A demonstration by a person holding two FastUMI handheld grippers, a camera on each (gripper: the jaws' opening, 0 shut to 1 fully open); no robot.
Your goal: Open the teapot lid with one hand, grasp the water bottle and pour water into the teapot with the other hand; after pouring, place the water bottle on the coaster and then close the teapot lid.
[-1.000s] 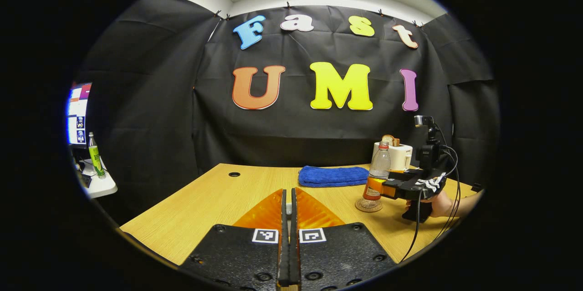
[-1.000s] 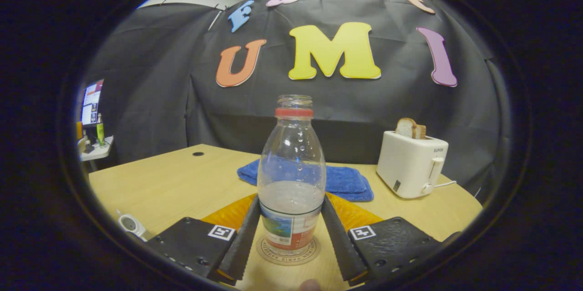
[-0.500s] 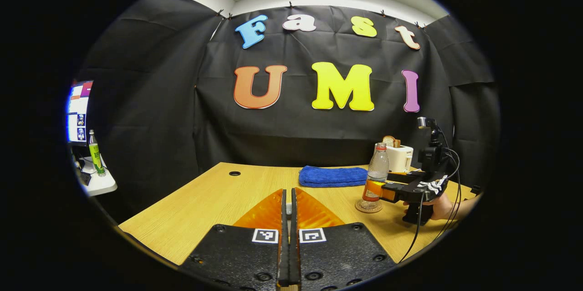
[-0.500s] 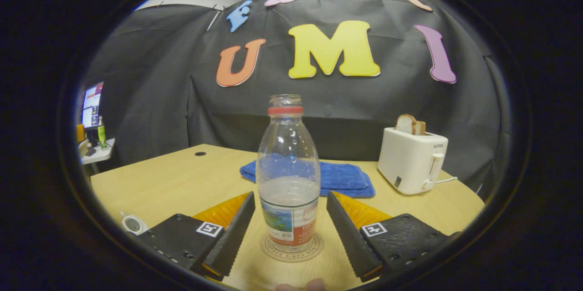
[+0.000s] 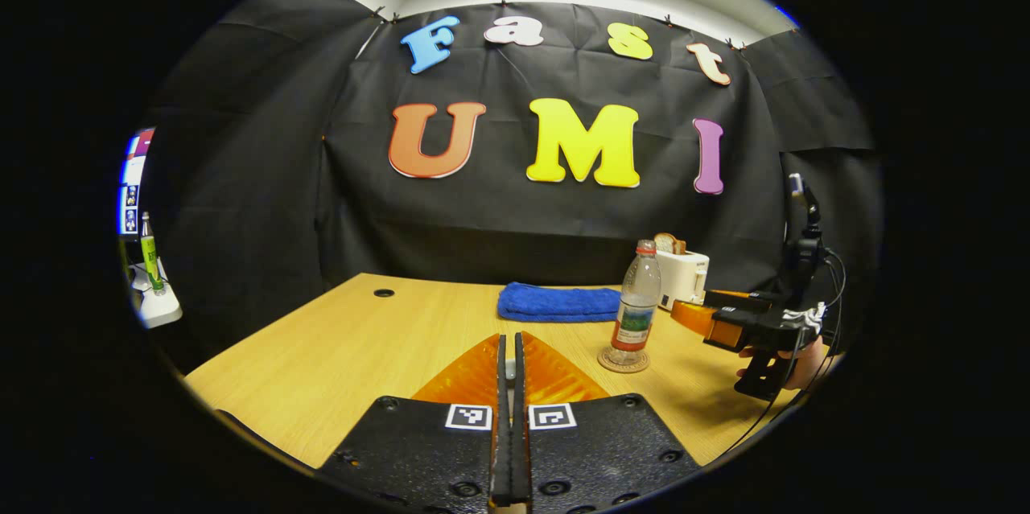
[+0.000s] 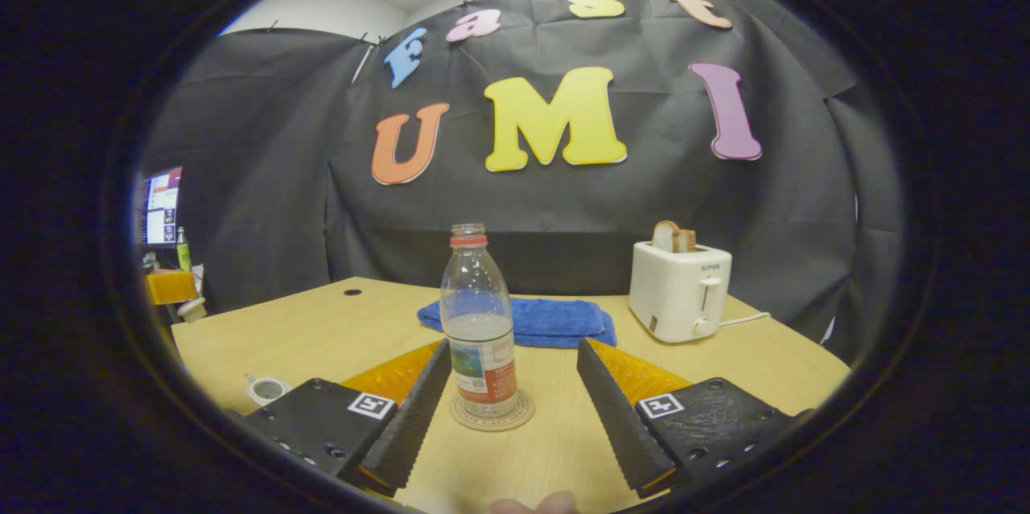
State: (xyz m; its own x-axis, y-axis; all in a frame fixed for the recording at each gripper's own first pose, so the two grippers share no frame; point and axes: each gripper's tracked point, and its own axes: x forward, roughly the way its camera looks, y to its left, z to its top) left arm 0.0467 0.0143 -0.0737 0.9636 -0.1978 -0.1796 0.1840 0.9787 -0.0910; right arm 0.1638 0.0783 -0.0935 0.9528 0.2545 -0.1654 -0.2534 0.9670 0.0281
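Observation:
The clear water bottle (image 5: pixel 638 297) (image 6: pixel 480 321), uncapped and partly full, stands upright on the round coaster (image 5: pixel 624 361) (image 6: pixel 492 416). My right gripper (image 6: pixel 513 347) (image 5: pixel 694 303) is open and sits a little back from the bottle, touching nothing. In the left gripper view my left gripper (image 5: pixel 508 353) is shut, with a small pale sliver of the teapot lid pinched between its fingers. A small white open-topped vessel (image 6: pixel 265 389), apparently the teapot, sits at the table's left edge in the right gripper view.
A folded blue towel (image 5: pixel 558 302) (image 6: pixel 555 317) lies behind the bottle. A white toaster (image 5: pixel 682 274) (image 6: pixel 680 289) with bread stands at the back right. A side table with a green bottle (image 5: pixel 149 257) is far left. A hand (image 5: pixel 805 361) holds the right gripper.
My right gripper let go of the bottle, opened wide and drew back from it. The bottle stays standing on the coaster. My left gripper stays shut and shifted slightly.

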